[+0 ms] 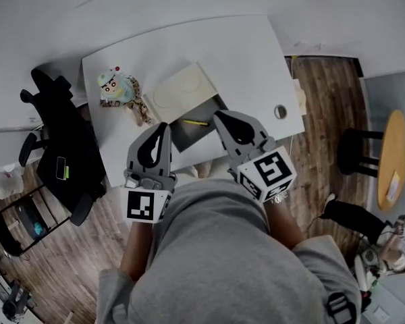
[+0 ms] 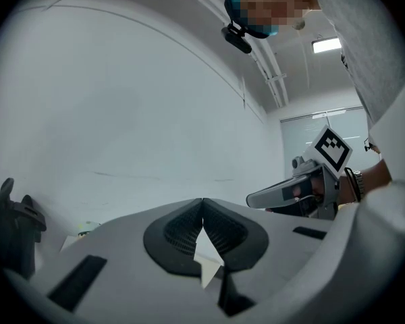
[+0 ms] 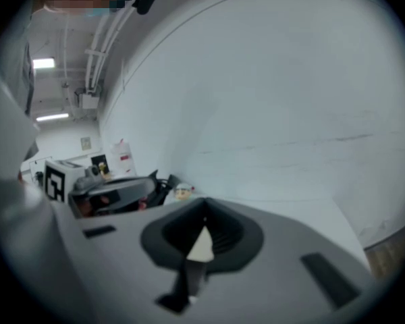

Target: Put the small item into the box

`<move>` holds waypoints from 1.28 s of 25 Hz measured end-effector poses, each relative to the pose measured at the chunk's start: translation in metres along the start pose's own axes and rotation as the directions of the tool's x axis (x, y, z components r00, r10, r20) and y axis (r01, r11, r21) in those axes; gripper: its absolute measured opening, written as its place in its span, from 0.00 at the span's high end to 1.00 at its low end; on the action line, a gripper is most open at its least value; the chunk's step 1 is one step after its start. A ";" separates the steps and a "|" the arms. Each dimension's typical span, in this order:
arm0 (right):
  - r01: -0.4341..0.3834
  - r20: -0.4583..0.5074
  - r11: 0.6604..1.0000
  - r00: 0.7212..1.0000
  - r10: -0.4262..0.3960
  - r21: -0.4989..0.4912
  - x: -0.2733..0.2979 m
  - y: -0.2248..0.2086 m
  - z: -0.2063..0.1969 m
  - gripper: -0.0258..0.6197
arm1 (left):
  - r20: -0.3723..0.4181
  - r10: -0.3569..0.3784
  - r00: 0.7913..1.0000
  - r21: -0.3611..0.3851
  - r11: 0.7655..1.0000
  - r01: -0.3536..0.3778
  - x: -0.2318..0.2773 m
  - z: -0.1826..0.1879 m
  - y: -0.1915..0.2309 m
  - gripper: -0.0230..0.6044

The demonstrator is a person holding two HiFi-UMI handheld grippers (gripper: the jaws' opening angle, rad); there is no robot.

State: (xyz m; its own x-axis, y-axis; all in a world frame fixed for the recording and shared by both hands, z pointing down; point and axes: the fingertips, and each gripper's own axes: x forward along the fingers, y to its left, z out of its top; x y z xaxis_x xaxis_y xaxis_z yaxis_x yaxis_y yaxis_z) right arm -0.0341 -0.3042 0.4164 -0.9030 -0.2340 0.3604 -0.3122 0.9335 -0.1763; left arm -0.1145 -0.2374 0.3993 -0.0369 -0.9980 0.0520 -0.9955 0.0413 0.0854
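a person in a grey shirt holds two grippers close to the chest above a white table. the left gripper has its jaws pressed together at the tips with nothing between them, as its own view shows. the right gripper is likewise closed and empty in its own view. both point toward the box, which sits open just past their tips near the table's front edge, its cream lid folded back. a thin yellow item lies inside the box on its grey floor. a small doll stands on the table left of the lid, with a small brown piece just beside it, too small to make out. a black chair stands off the table's left side.
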 end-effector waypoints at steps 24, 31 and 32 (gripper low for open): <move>0.017 0.194 1.000 0.981 -0.011 -0.025 -0.038 0.054 0.054 0.91 | 0.105 0.030 0.994 0.098 0.994 -0.040 -0.060 0.054 0.018 0.91; 0.017 0.228 0.999 0.974 -0.006 -0.046 -0.042 0.060 0.061 0.91 | 0.119 0.012 0.993 0.112 0.993 -0.025 -0.066 0.057 0.013 0.91; 0.018 0.230 0.999 0.973 -0.006 -0.047 -0.042 0.061 0.060 0.91 | 0.120 0.011 0.993 0.104 0.994 -0.024 -0.066 0.057 0.012 0.91</move>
State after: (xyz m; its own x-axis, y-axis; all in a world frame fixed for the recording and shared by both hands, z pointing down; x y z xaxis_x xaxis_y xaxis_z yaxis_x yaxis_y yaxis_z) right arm -0.0326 -0.2542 0.3351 -0.9446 -0.2961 0.1416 -0.3139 0.9409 -0.1270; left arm -0.1290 -0.1741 0.3399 -0.0581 -0.9961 -0.0666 -0.9980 0.0596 -0.0202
